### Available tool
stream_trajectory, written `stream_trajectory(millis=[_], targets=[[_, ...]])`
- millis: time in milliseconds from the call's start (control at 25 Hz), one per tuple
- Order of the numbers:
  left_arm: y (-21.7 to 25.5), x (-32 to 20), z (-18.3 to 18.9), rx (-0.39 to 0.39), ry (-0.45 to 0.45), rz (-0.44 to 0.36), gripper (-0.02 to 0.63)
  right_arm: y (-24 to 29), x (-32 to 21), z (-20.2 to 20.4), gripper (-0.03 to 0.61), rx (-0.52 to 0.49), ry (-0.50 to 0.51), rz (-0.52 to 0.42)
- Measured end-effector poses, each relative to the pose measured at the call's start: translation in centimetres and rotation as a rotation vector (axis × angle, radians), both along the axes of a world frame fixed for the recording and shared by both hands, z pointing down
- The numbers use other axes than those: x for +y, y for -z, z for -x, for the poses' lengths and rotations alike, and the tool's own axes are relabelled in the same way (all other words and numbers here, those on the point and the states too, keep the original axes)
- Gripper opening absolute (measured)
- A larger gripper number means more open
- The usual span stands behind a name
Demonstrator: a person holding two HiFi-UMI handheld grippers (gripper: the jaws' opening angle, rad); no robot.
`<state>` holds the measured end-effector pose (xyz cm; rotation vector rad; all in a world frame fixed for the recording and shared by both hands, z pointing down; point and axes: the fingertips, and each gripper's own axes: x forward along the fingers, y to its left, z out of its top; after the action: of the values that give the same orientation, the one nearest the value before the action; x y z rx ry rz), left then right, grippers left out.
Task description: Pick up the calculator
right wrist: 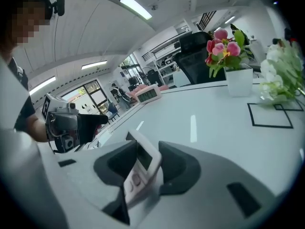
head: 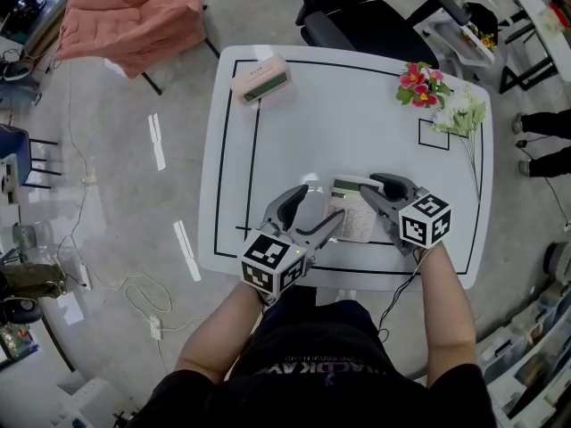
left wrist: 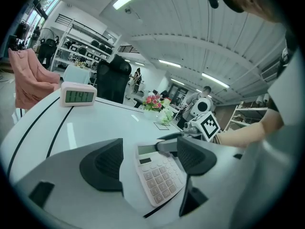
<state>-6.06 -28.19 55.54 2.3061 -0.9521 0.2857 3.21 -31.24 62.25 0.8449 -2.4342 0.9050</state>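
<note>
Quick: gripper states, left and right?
Left gripper: open, calculator lying between its jaws, not gripped.
Right gripper: closed on the calculator's display end.

The white tabletop (head: 339, 114), ruled with thin black lines, carries a pink digital clock (head: 260, 80) near its far left corner. At the far right, pink flowers (head: 421, 86) stand just beside a spray of white flowers (head: 461, 112), with a small black square outline (head: 434, 134) drawn next to them. A black office chair (head: 366, 12) sits beyond the far edge, a salmon-pink cloth (head: 134, 16) is draped over a seat off to the left, and loose cables (head: 134, 285) trail over the grey floor (head: 116, 212).
</note>
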Motion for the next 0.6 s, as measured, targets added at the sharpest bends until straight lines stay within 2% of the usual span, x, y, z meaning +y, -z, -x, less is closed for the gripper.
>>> stream_trajectory(millis=[160, 600], targets=[[-0.3, 0.1, 0.1, 0.004, -0.003, 0.016, 0.345, 0.4, 0.2, 0.1, 0.133, -0.029, 0.001, -0.014], [-1.6, 0.4, -0.3, 0.027, -0.008, 0.076, 0.345, 3.1, 0.8, 0.6, 0.052, -0.224, 0.002, -0.01]])
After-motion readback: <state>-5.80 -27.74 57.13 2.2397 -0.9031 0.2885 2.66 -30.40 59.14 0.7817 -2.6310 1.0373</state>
